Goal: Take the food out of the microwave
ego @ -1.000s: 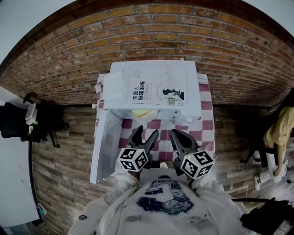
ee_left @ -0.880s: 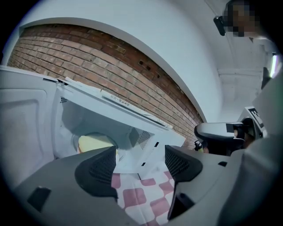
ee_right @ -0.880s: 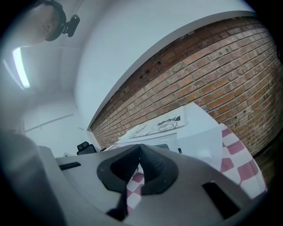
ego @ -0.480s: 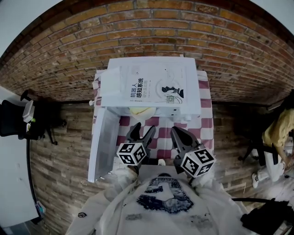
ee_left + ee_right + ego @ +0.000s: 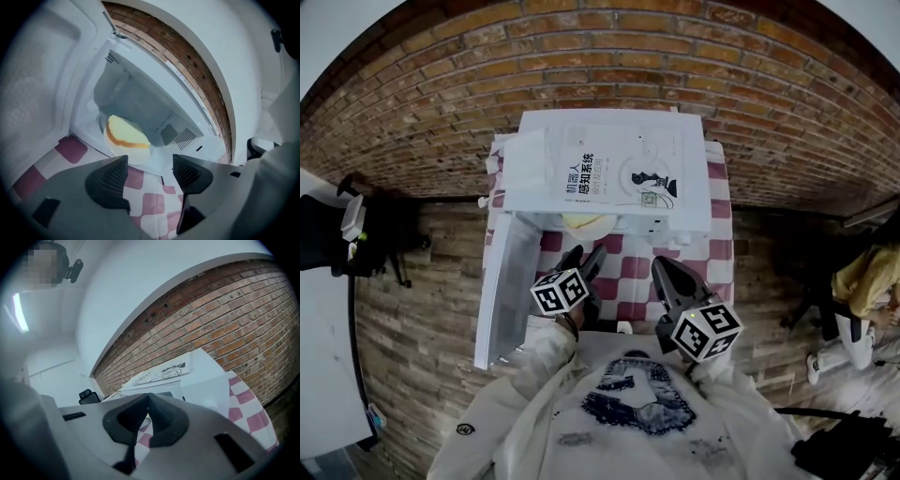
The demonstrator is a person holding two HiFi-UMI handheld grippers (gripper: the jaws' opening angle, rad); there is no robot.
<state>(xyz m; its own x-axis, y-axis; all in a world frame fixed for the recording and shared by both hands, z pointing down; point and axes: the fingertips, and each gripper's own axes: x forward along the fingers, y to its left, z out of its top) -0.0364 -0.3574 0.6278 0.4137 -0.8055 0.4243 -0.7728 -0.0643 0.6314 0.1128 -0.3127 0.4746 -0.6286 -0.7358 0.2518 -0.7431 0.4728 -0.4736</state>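
White microwave on checkered table

food in microwave | microwave on table | door at left

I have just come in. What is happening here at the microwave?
A person holds a gripper in each hand in front of a white microwave whose door stands open. The left gripper points at the yellow food inside. Its jaws are apart and closing a little, with nothing between them, and it has not reached the food. The right gripper hangs shut and empty over the checked tablecloth.
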